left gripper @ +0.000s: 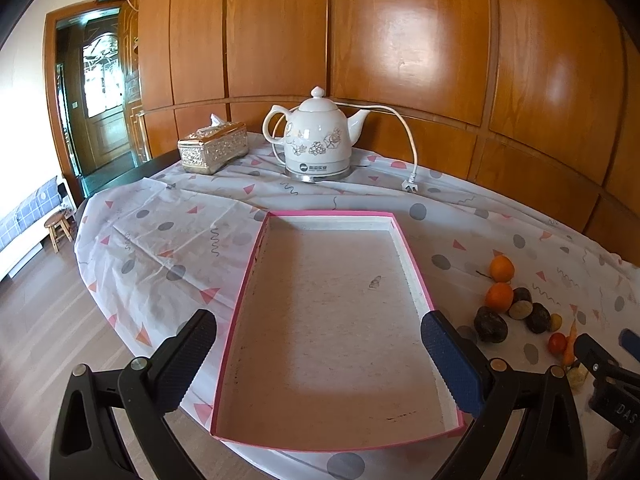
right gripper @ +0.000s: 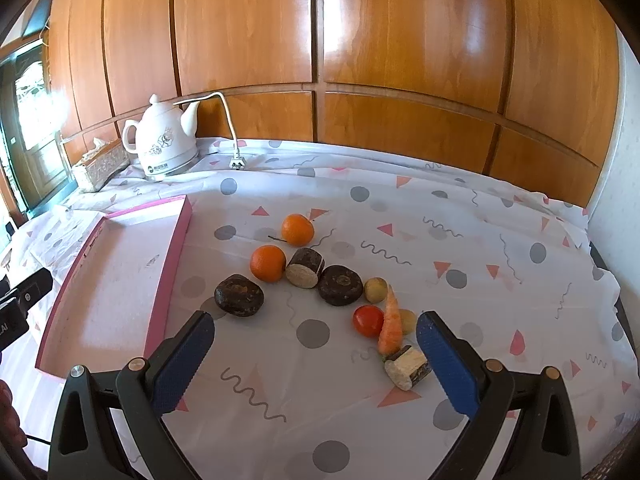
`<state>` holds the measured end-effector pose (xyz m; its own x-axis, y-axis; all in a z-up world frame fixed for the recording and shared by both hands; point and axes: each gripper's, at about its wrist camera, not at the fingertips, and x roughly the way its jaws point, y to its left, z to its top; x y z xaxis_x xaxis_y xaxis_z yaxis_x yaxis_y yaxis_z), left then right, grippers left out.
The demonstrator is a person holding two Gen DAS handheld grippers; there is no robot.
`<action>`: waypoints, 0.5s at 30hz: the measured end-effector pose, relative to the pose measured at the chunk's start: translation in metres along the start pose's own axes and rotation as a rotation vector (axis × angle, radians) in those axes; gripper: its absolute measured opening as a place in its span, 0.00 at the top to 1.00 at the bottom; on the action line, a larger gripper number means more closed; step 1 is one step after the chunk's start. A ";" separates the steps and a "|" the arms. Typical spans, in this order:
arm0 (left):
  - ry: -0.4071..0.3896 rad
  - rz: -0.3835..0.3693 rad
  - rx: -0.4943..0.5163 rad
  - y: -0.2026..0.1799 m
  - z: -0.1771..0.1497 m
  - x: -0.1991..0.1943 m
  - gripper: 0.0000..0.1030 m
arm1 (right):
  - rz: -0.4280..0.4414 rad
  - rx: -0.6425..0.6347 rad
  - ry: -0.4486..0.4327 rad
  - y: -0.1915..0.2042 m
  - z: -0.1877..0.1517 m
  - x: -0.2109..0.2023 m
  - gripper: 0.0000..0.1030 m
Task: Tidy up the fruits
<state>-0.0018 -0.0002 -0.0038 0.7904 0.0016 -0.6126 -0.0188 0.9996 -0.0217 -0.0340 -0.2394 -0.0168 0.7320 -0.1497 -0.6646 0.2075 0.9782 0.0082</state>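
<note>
On the table (right gripper: pixel 460 216), under a white cloth with grey dots and pink triangles, going left to right: silver tissue box (left gripper: pixel 213 148) at far left by the wood-panelled wall, white floral kettle (left gripper: pixel 316 140) just beside it, its cord and plug (left gripper: pixel 411 187) lying loose on the cloth. Pink-edged tray (left gripper: pixel 256 264), shallow, nothing in it, sits nearer the front edge. Left gripper (left gripper: pixel 319 356) hovers over the tray's near end, fingers spread wide, grasping nothing.

Right of tray, apart from it: fruit cluster on the cloth. Dark round piece (right gripper: pixel 239 294) nearest the tray wall; two oranges (right gripper: pixel 268 263) behind it, one farther back; pale-faced cut chunk (right gripper: pixel 305 268) touching the nearer orange; second dark disc (right gripper: pixel 341 285); small yellowish fruit (right gripper: pixel 375 289); red tomato (right gripper: pixel 368 320) touching a small carrot (right gripper: pixel 391 326). Another pale cut chunk (right gripper: pixel 407 368) lies at the carrot's base, just inside the blue finger. Right gripper (right gripper: pixel 315 356) above the cloth, fingers released, holding nothing.
</note>
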 end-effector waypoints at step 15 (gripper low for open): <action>-0.018 -0.036 0.058 -0.013 -0.002 -0.007 0.00 | -0.005 -0.005 -0.018 0.000 0.003 -0.008 0.00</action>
<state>-0.0080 -0.0128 -0.0004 0.8007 -0.0340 -0.5981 0.0448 0.9990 0.0032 -0.0383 -0.2385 -0.0094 0.7425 -0.1572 -0.6511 0.2080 0.9781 0.0010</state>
